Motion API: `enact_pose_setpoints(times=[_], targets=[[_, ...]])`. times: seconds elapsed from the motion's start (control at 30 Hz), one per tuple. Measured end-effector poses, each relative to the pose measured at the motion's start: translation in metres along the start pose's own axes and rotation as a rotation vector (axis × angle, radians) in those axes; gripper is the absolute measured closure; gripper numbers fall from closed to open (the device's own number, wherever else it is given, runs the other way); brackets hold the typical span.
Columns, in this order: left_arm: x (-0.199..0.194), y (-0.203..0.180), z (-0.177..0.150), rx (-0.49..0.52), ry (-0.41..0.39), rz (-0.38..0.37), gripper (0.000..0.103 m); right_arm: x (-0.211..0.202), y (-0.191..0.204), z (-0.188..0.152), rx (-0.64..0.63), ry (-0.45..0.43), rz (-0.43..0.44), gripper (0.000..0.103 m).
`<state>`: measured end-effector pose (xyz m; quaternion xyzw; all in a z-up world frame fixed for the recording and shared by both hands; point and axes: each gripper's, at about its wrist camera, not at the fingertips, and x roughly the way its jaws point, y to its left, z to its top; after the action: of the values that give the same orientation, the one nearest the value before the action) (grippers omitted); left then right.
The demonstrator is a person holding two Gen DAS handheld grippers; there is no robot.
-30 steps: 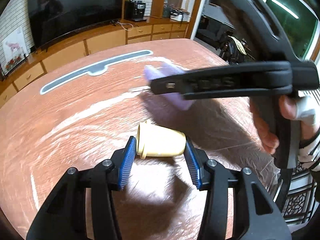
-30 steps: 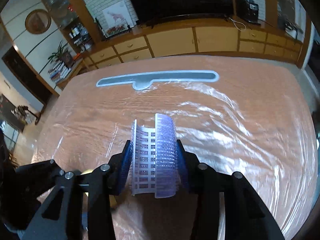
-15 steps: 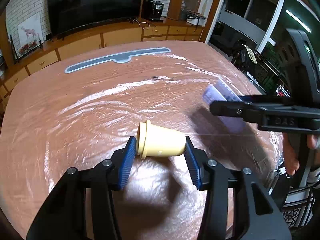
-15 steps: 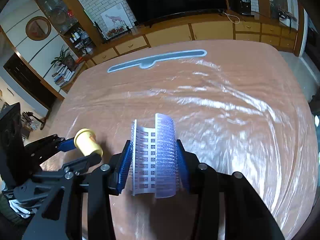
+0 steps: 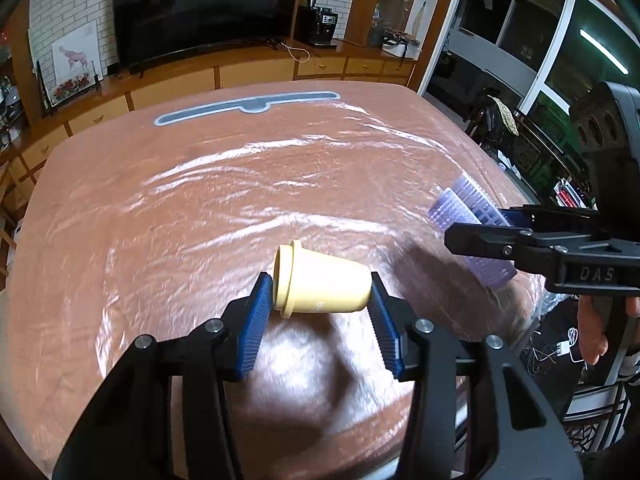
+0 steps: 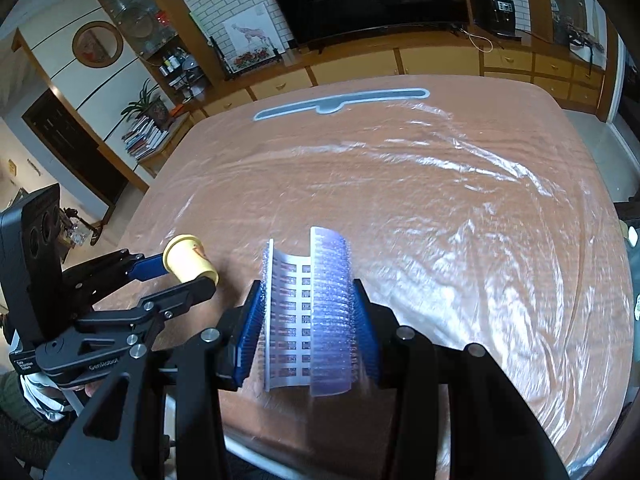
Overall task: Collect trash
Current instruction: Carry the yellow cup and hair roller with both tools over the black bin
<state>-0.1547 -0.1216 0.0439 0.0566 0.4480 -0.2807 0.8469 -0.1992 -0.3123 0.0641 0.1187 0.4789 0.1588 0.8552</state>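
Both tools have drawn back toward the near edge of the tabletop [image 5: 200, 208] since the earlier frames, and the right tool, which crossed the middle of the left view before, now sits at its right edge. Left tool [image 5: 322, 304] clamps a cream cup [image 5: 320, 280] lying sideways between its 2 blue pads, rim to the left. Right tool [image 6: 308, 324] grips a lilac hair roller [image 6: 316, 312], squeezed flat and standing upright in the jaws. Both things are held above the plastic-covered tabletop, the cup left of the roller. A grey strip [image 6: 340, 102] lies at the far edge.
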Motion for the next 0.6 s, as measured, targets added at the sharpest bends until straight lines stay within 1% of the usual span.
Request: enact_pose_setpoints(times=[0.33,0.6], targets=[[-0.028,-0.005,-0.032,-0.015,-0.007,0.011,0.054,-0.024,0.022,-0.028,-0.019,-0.009,0.029,0.061],[-0.048,-0.017,-0.059,-0.006,0.001,0.01,0.054,-0.041,0.036,-0.058,-0.03,0.007,0.055,0.061]])
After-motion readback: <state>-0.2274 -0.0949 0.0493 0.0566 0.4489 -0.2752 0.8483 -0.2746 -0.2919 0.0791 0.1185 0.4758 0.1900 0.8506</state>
